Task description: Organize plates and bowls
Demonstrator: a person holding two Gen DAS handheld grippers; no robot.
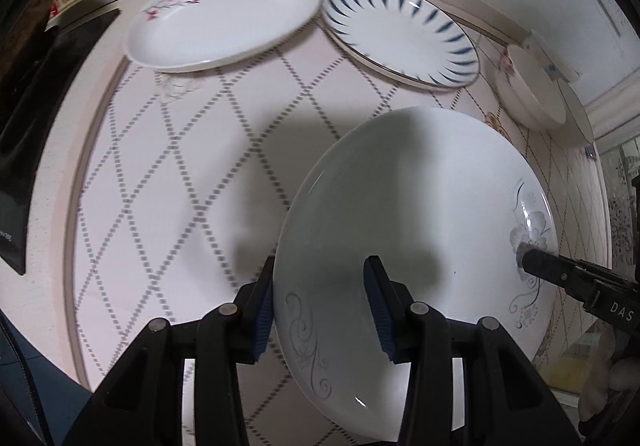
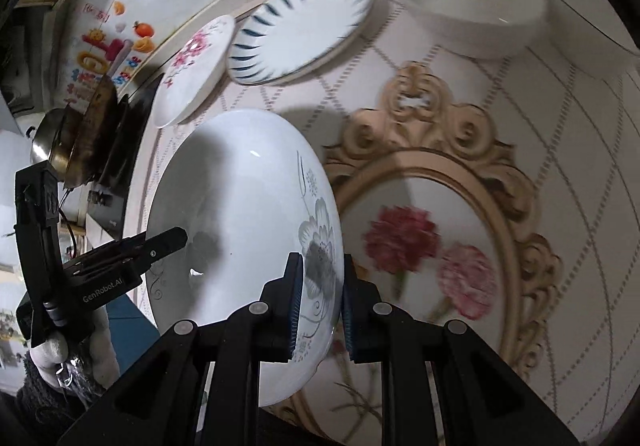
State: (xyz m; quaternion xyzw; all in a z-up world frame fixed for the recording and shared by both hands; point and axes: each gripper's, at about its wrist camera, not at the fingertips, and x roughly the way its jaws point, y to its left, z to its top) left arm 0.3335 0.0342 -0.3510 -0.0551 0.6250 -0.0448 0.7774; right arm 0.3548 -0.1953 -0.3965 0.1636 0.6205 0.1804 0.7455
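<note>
I have the grey-flowered plate (image 1: 400, 246) clamped at opposite rims: left hand-held gripper (image 1: 324, 310), marked "GenRobot.AI", and right hand-held gripper (image 2: 320, 306), marked "DAS". Blue-striped plate (image 1: 400, 34) lies ahead on the bench (image 1: 160, 166).

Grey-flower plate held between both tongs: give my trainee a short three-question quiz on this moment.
1. True or false: both the left tongs and the right tongs clamp the rim of the grey-flower plate.
2. Multiple choice: which dish lies next to the blue-striped plate, on its left in the left wrist view? A) pink-blossom plate B) white bowl C) a mug
3. Fill in: the gold-framed picture on the table shows red and pink ____.

Key: 1 true; 2 A; 3 flowers
</note>
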